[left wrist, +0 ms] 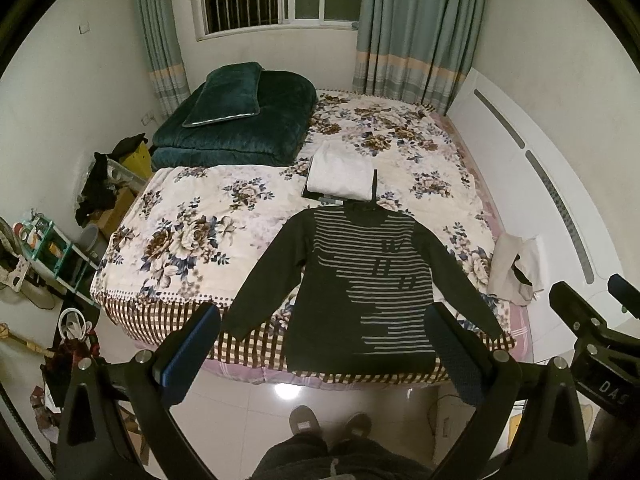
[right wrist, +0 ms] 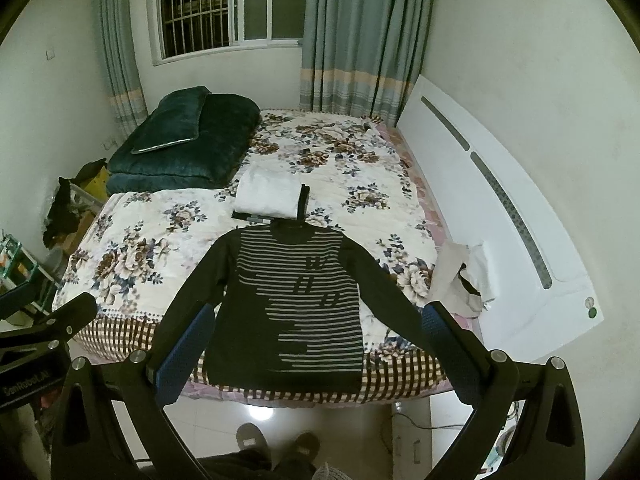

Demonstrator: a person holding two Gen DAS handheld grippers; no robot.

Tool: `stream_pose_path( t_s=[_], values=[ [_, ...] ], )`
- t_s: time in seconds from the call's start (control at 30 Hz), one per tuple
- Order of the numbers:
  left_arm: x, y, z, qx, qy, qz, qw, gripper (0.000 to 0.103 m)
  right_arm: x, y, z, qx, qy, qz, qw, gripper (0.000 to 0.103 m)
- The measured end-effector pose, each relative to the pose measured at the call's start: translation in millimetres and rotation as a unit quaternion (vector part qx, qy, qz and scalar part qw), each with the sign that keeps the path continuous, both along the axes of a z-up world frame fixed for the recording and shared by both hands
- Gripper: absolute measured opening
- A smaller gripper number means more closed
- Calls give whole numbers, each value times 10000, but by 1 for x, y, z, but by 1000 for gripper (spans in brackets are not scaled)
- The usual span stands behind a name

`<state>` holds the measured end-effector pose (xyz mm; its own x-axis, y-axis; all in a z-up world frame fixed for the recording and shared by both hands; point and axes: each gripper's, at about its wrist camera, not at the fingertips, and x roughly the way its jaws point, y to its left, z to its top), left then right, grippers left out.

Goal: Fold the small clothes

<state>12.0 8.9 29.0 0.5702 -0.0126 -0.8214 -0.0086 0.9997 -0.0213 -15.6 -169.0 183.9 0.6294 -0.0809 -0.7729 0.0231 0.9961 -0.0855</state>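
A dark long-sleeved sweater with grey stripes lies flat on the bed's near edge, sleeves spread, hem toward me; it also shows in the right wrist view. Behind its collar sits a folded white garment on a dark one, also in the right wrist view. My left gripper is open and empty, held above the floor in front of the sweater's hem. My right gripper is open and empty, likewise short of the hem.
The bed has a floral cover. A folded dark green quilt with a pillow lies at its far left. Crumpled beige clothes lie at the right edge by the white headboard. Clutter and shelves stand on the left floor.
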Motion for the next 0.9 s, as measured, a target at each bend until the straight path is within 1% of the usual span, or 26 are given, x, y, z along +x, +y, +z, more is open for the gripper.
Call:
stream_pose_path(
  t_s=[0.1,0.17,0.23,0.3,0.37,0.4,0.47,0.53,0.6,0.63,0.67,0.73,0.77,0.8,0.83,0.87,0.9],
  values=[
    [5,-1,-5,-26,-77,-10,10000,103,3,3,-9,109,24,-48,9999,103],
    [14,-1,-12,25,-298,16,9996,103,11,-1,-21,268,67,-192,9994,103],
    [25,7,-23,129,-460,71,9988,103,18,-7,-40,404,133,-353,9985,103],
    [43,10,-42,173,-515,53,9985,103,30,-23,-68,545,257,-668,9959,103],
    [59,16,-62,-7,-510,-25,9987,103,38,-41,-97,647,292,-980,9927,103],
    [70,17,-76,-19,-488,-3,9988,103,42,-57,-118,698,280,-1178,9902,103],
    [91,12,-101,115,-412,19,9991,103,49,-84,-152,720,338,-1566,9845,103],
    [113,7,-130,376,-245,23,9990,103,55,-118,-191,784,443,-2002,9756,103],
    [134,2,-161,552,-39,-14,9985,103,57,-160,-237,912,624,-2481,9624,103],
    [150,-6,-184,704,158,-18,9974,103,59,-183,-264,993,710,-2740,9540,103],
    [159,-7,-198,785,277,-16,9965,103,60,-204,-286,1050,807,-2954,9462,103],
    [179,-16,-230,967,508,-16,9940,103,58,-252,-339,1346,987,-3366,9267,97],
    [190,-23,-249,1079,639,7,9921,103,59,-281,-373,1594,1123,-3629,9112,95],
    [197,-26,-260,1141,725,16,9908,103,59,-302,-397,1762,1217,-3791,9002,89],
    [207,-32,-277,1222,847,25,9889,103,60,-330,-432,2070,1372,-4045,8802,82],
    [218,-39,-295,1284,985,19,9868,103,59,-355,-462,2353,1431,-4272,8612,79],
    [228,-45,-314,1277,1164,-6,9850,103,57,-374,-484,2541,1450,-4433,8473,76]
  ],
)
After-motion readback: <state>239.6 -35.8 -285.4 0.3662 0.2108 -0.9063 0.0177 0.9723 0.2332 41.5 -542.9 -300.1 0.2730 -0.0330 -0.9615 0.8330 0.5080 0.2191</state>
